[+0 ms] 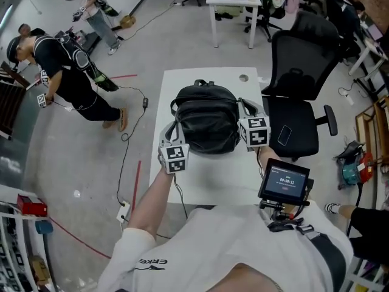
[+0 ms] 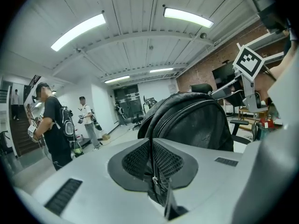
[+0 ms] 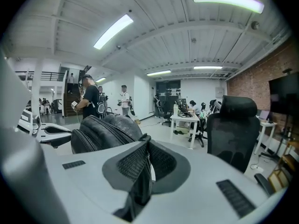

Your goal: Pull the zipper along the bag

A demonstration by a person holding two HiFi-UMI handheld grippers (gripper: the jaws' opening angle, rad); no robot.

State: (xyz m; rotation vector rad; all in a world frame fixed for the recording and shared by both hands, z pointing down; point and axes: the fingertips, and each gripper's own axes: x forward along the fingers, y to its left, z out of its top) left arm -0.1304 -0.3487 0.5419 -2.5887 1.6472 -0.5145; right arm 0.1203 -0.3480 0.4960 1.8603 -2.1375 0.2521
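A black backpack (image 1: 205,117) stands on the white table (image 1: 209,181). My left gripper (image 1: 171,137) is at the bag's near left corner and is shut. In the left gripper view the left gripper (image 2: 152,146) pinches a black tab with a small metal zipper pull (image 2: 153,181), and the backpack (image 2: 196,120) rises just behind. My right gripper (image 1: 245,115) is at the bag's right side. In the right gripper view the right gripper (image 3: 145,148) is shut on a fold of black bag fabric or strap (image 3: 140,181), with the backpack (image 3: 100,132) to its left.
A black office chair (image 1: 301,72) stands close to the table's right edge. A small screen (image 1: 284,180) hangs in front of my chest. Two people (image 1: 67,72) stand on the floor to the left, among cables. Another white table (image 1: 234,2) is far behind.
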